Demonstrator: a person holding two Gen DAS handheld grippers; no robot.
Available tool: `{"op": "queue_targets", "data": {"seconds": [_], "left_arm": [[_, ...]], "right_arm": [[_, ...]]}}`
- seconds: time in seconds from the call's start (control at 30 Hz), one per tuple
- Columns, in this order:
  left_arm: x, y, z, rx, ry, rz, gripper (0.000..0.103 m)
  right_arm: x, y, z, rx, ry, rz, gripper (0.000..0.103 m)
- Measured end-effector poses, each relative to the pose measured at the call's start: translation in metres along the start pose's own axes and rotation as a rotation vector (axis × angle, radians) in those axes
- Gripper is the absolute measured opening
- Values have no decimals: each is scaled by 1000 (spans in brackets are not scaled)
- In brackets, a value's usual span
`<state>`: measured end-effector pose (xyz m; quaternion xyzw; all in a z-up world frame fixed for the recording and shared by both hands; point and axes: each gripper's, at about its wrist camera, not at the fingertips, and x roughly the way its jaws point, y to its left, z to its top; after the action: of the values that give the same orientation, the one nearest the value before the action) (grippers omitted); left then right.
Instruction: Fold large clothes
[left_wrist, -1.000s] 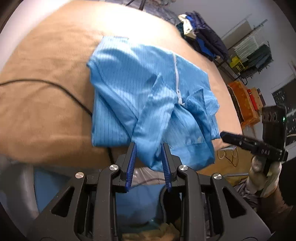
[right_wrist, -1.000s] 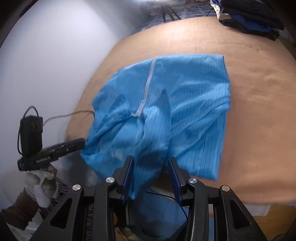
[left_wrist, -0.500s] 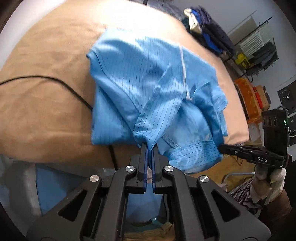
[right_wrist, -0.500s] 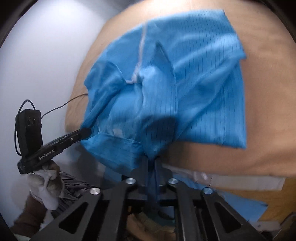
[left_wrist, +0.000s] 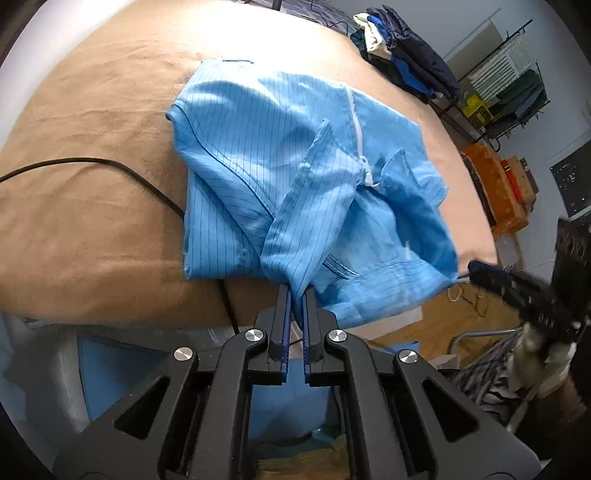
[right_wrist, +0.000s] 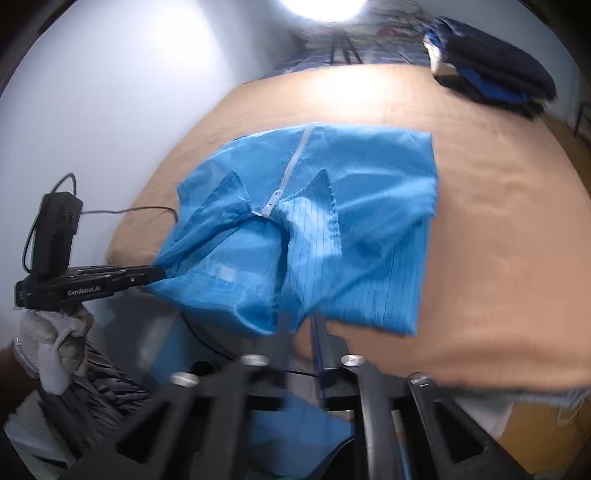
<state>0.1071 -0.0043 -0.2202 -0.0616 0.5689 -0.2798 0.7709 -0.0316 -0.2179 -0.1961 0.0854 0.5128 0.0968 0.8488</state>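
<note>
A blue pinstriped garment (left_wrist: 295, 147) with a white zipper lies partly folded on the tan-covered table (left_wrist: 92, 203). My left gripper (left_wrist: 295, 290) is shut on a bunched fold at the garment's near edge. The right wrist view shows the left gripper (right_wrist: 160, 272) pinching that edge from the side. My right gripper (right_wrist: 300, 321) is blurred and its jaws are opening. The garment's (right_wrist: 369, 184) hem hangs between them, loose from the pads. In the left wrist view the right gripper's (left_wrist: 474, 267) tip sits at the garment's near right corner.
A black cable (left_wrist: 110, 164) crosses the table and runs under the garment. A pile of dark clothes (left_wrist: 406, 62) lies at the table's far end. Shelving (left_wrist: 509, 85) and an orange crate (left_wrist: 495, 184) stand beyond the right edge. A gloved hand (right_wrist: 48, 343) holds the left gripper.
Both grippers went from open around the garment's near edge to shut on it. The right gripper's jaws have since parted again and its view has swung back. The left stays shut.
</note>
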Motion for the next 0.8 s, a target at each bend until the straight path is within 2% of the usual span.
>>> {"op": "queue_targets", "data": {"seconds": [0.1,0.2,0.33,0.4,0.47,0.53,0.6,0.67,0.7,0.8], "left_arm": [[-21,-5,2,39,-43,7,3],[-37,-19,10,85,-84,-9,3],[-33,-46,37,178,-113,-25,3],[-13,-58,51,231,-53,-47,3],[10,-64,62,250,-21,-42,3],[34,-66,63,254,54,-77,3],[50,-66,55,243,113,-127,3],[60,-68,46,259,144,-118,3],[66,-69,41,268,162,-108,3],[75,-69,32,296,187,-72,3]], "right_arm": [[-2,6,-15,30,8,85,29],[11,21,-31,-12,50,157,24],[48,44,-36,-88,75,168,21],[65,49,-32,-102,58,150,21],[68,47,-30,-80,13,150,21],[69,43,-24,-52,-28,137,21],[62,39,-17,-52,-101,80,20],[51,38,-12,-98,-196,-14,20],[50,35,-11,-99,-191,-31,20],[46,16,-16,-26,-109,-4,17]]}}
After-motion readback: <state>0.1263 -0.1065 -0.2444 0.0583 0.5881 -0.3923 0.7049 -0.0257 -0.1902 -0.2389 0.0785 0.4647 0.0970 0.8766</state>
